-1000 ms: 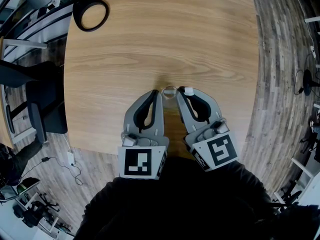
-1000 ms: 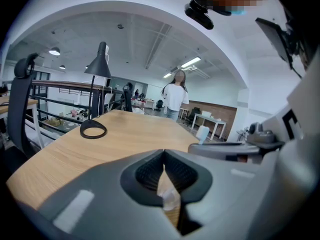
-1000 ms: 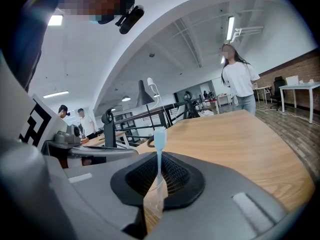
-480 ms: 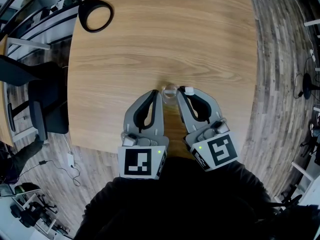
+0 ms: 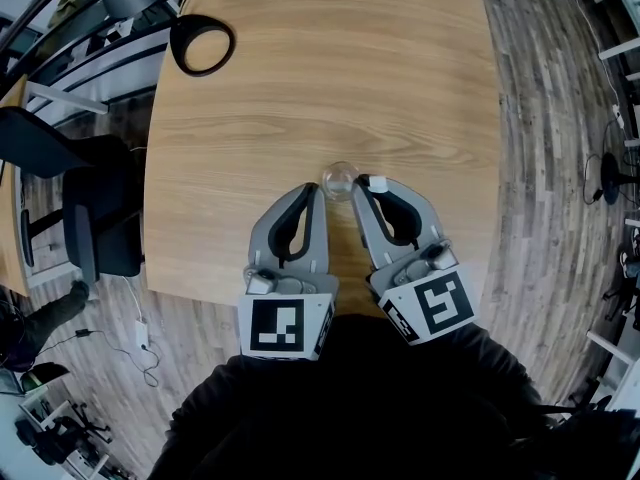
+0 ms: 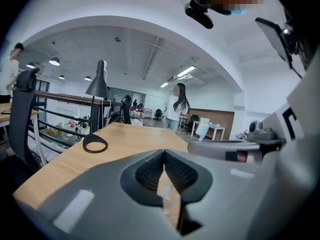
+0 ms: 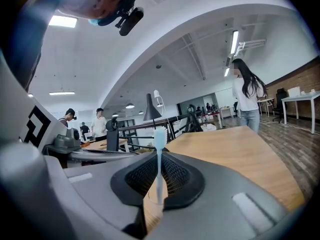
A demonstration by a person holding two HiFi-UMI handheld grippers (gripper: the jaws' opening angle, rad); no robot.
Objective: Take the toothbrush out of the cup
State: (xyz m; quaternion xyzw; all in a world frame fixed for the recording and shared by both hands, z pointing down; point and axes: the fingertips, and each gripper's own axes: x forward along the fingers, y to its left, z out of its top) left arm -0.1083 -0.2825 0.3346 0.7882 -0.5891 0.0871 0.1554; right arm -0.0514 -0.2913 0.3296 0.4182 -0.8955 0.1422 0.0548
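A small clear cup [image 5: 340, 178] is at the tips of both grippers, above the wooden table [image 5: 320, 78]. My left gripper [image 5: 318, 190] is shut, with the cup's clear wall [image 6: 168, 194] pinched low between its jaws. My right gripper [image 5: 362, 182] is shut on a white toothbrush [image 7: 159, 174], which stands upright between the pads with its brush head [image 7: 159, 134] on top. In the head view that white head [image 5: 378, 182] shows just right of the cup. I cannot tell whether the handle's lower end is inside the cup.
A black ring-shaped lamp base [image 5: 203, 45] sits at the table's far left corner, with the lamp [image 6: 98, 86] above it. A black chair [image 5: 95, 208] stands left of the table. People [image 6: 177, 106] stand in the room beyond. The table's near edge runs under my grippers.
Both grippers have risen a little together, carrying the cup and toothbrush. The cup looks slightly larger and higher in the head view. Both grips are unchanged.
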